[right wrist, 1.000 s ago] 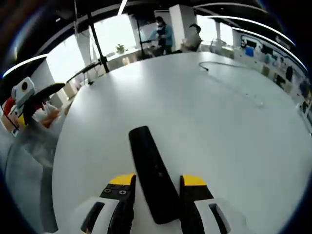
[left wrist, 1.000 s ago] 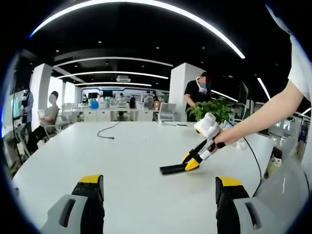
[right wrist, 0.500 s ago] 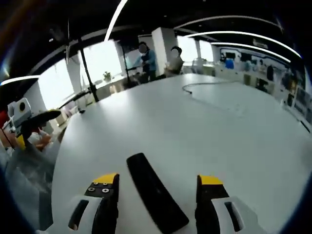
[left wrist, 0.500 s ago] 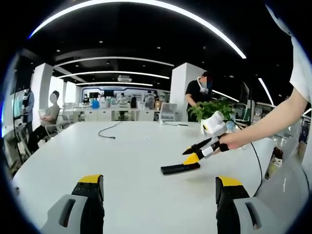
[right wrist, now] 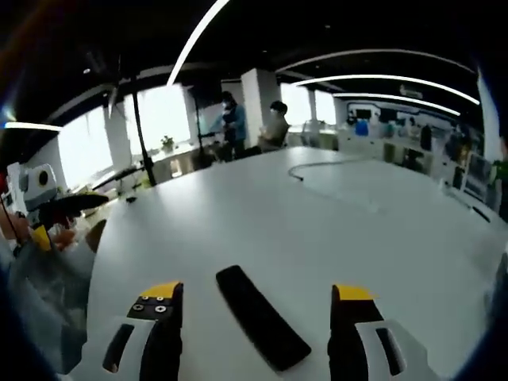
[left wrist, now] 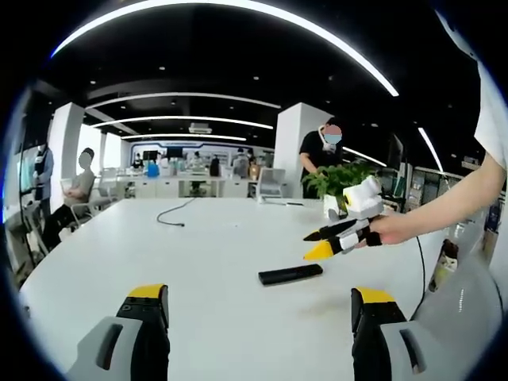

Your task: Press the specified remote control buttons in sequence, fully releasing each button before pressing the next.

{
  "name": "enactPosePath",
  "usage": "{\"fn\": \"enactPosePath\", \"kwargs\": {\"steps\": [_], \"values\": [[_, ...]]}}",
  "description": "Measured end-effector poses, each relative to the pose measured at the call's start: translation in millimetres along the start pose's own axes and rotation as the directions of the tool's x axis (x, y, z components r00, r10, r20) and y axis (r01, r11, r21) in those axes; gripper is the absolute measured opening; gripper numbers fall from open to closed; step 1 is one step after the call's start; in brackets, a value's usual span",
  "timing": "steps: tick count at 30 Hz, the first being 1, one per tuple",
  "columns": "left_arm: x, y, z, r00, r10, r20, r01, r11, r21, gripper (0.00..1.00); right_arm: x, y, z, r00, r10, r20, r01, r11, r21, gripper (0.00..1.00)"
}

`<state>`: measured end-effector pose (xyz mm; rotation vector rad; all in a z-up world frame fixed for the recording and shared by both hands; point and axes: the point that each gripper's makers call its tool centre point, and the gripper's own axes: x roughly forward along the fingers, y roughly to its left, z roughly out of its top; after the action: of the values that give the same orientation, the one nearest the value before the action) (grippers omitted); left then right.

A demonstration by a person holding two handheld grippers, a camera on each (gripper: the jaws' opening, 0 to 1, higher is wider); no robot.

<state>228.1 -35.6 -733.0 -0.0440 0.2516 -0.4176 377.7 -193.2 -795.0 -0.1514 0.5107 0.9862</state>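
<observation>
Remote lies flat on white table, both grippers clear of it.

Right gripper (right wrist: pixel 258 298): jaws apart, black remote (right wrist: pixel 261 326) on the table (right wrist: pixel 317 214) between and below them, untouched. Left gripper (left wrist: pixel 258 298): jaws apart, low over near table edge, remote (left wrist: pixel 290 275) well ahead. Left gripper view shows the right gripper (left wrist: pixel 320 244) raised above the remote's far end; bare table all round, a cable (left wrist: pixel 173 213) far back.

no readable text anywhere, remote's buttons too small to make out, nothing legible on far walls
</observation>
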Motion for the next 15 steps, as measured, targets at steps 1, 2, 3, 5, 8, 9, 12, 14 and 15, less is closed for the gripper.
{"fn": "enactPosePath", "kwargs": {"steps": [1, 2, 3, 5, 8, 9, 12, 14, 15], "values": [[0.0, -0.1, 0.0, 1.000, 0.000, 0.000, 0.000, 1.000, 0.001, 0.99, -2.4, 0.0, 1.0, 1.000, -0.004, 0.009, 0.004, 1.000, 0.004, 0.77], [0.0, -0.5, 0.0, 1.000, -0.002, 0.000, 0.002, 1.000, 0.001, 0.99, -3.9, 0.4, 2.1, 1.000, -0.007, 0.014, 0.007, 1.000, 0.005, 0.78], [0.0, -0.8, 0.1, 1.000, -0.003, 0.000, 0.003, 1.000, 0.002, 0.99, -6.0, 0.6, 3.2, 1.000, -0.011, 0.021, 0.011, 1.000, 0.004, 0.78], [-0.2, -1.3, 0.6, 1.000, -0.004, 0.002, 0.004, 1.000, 0.004, 0.99, -8.0, 1.3, 4.0, 1.000, -0.015, 0.025, 0.015, 1.000, -0.001, 0.79], [-0.5, -1.9, 1.2, 1.000, -0.006, 0.006, 0.006, 1.000, 0.006, 1.00, -12.7, 0.9, 7.2, 0.999, -0.036, 0.030, 0.037, 0.999, -0.017, 0.81], [-0.6, -2.0, 1.4, 1.000, -0.006, 0.007, 0.006, 1.000, 0.007, 1.00, -13.9, 1.0, 8.0, 0.999, -0.039, 0.031, 0.040, 0.999, -0.016, 0.81], [-0.6, -2.3, 1.3, 1.000, -0.007, 0.007, 0.007, 1.000, 0.008, 1.00, -18.3, 2.6, 11.7, 0.998, -0.048, 0.045, 0.049, 0.998, -0.024, 0.82], [-0.8, -2.6, 1.6, 1.000, -0.007, 0.008, 0.007, 1.000, 0.010, 1.00, -21.4, 3.9, 13.2, 0.997, -0.058, 0.049, 0.060, 0.997, -0.042, 0.81], [-0.9, -2.8, 1.6, 1.000, -0.007, 0.009, 0.007, 1.000, 0.011, 1.00, -24.5, 2.0, 13.3, 0.996, -0.081, 0.044, 0.084, 0.993, -0.080, 0.80]]}}
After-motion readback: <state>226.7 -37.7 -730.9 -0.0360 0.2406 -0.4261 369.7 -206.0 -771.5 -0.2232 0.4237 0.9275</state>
